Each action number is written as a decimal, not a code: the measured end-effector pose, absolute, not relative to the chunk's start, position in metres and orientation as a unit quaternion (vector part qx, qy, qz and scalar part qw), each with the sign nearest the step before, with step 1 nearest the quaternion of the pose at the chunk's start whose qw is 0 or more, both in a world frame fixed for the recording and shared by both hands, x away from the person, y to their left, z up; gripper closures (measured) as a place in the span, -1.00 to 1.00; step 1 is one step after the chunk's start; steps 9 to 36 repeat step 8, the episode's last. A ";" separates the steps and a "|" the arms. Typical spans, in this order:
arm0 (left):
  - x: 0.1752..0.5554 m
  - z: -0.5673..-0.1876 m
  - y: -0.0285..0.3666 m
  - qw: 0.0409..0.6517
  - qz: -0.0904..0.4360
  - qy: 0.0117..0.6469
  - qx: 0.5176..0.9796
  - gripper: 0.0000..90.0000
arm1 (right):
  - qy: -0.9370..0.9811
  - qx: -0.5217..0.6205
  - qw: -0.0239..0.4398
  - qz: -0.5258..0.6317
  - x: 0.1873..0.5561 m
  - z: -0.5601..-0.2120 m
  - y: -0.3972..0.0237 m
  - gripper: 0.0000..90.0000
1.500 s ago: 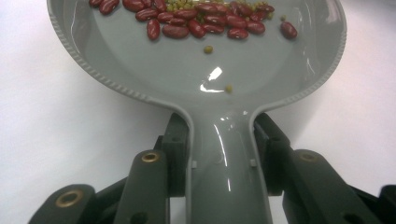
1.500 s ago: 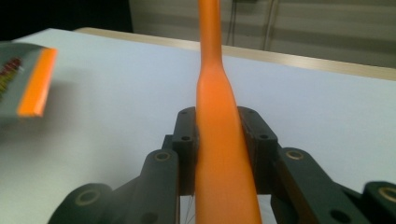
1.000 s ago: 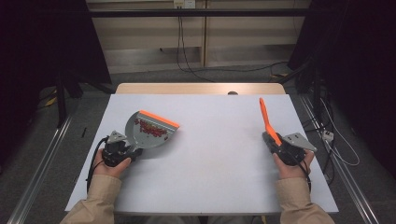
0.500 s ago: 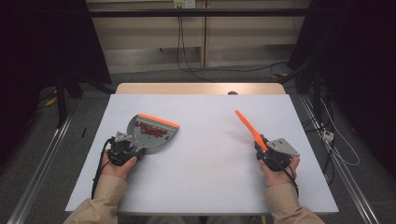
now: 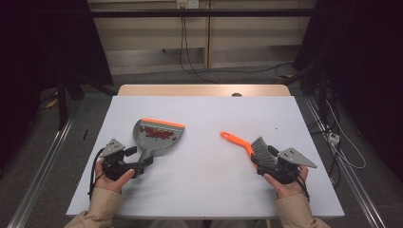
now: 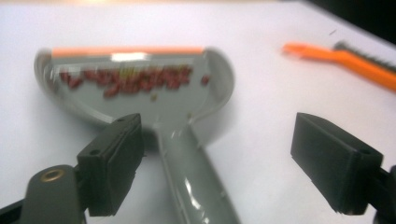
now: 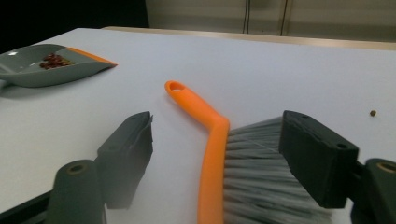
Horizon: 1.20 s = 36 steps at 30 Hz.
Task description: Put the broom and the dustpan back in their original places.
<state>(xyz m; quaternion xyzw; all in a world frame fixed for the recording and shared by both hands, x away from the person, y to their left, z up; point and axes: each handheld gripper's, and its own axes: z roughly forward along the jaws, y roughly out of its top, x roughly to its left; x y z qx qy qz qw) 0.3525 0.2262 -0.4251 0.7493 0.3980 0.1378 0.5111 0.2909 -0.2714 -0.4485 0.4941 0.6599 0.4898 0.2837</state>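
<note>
Brush [image 5: 252, 148] is down now: a second ago it stood up in the right gripper [image 5: 274, 164], half a second ago it was tilted over, and now it lies flat on the table [image 5: 209, 199], handle pointing up-left toward the middle, bristles at the gripper end. Both hands have drifted toward the near edge. Pan [image 5: 154, 135] has settled flat too, orange lip facing away from the person.

Jaws: both sets have just been opening. In the right gripper view the right gripper [image 7: 215, 154] stands wide, brush [image 7: 212, 140] between the jaws, left pad clear of it; the right pad is close against the bristles, can't tell if touching. In the left gripper view the left gripper [image 6: 233, 163] is wide open, pan handle [image 6: 191, 163] running between the jaws, gaps on both sides.

Read: this looks like release, both tools set down, sweep essentially done.

Contents: pan [image 6: 135, 88] holds a band of small red bits [image 6: 126, 78] just behind the orange lip, a few strays further back. In the right gripper view one small dark speck [image 7: 372, 113] sits on the table well right of the brush, not in the pan. Could be a missed piece, too small to tell.

Beyond the table: floor, cables, wall panel.
</note>
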 end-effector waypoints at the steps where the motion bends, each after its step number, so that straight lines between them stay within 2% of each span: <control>1: 0.352 -0.424 0.227 0.517 0.139 0.393 0.747 -0.70 | 0.661 0.492 0.282 0.492 0.288 -0.449 -0.273 -0.48; 8: 0.352 -0.426 0.222 0.517 0.139 0.362 0.763 -0.74 | 0.667 0.483 0.275 0.496 0.283 -0.452 -0.276 -0.54; 36: 0.352 -0.426 0.222 0.517 0.139 0.362 0.763 -0.74 | 0.667 0.483 0.275 0.496 0.283 -0.452 -0.276 -0.54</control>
